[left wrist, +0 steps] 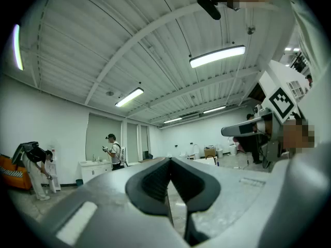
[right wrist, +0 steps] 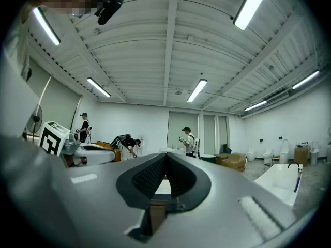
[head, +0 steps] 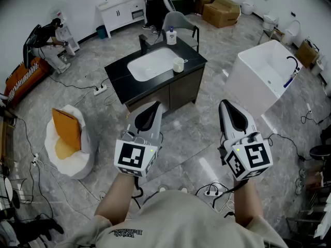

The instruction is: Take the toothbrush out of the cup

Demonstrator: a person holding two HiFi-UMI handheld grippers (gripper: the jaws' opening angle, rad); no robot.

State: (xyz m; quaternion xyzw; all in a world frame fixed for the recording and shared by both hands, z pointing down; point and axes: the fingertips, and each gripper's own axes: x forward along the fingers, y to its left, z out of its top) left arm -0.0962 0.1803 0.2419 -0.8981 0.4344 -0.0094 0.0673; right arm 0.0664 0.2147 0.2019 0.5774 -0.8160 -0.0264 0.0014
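Observation:
A small white cup (head: pixel 178 64) stands on the black vanity counter (head: pixel 116 71), right of the white basin (head: pixel 150 63). At this distance I cannot make out a toothbrush in it. Both grippers are held level over the floor, well short of the vanity. My left gripper (head: pixel 153 107) points at the cabinet front, its jaws (left wrist: pixel 169 160) shut with nothing between them. My right gripper (head: pixel 226 105) is to its right, also shut and empty (right wrist: pixel 165 155). The cup shows in neither gripper view.
A soap bottle (head: pixel 171 35) and a dark faucet (head: pixel 143 42) stand at the back of the counter. A white freestanding tub (head: pixel 264 74) is at the right, a white bag with orange contents (head: pixel 67 138) at the left. Cables and power strips (head: pixel 209 192) lie on the floor. People stand in the background.

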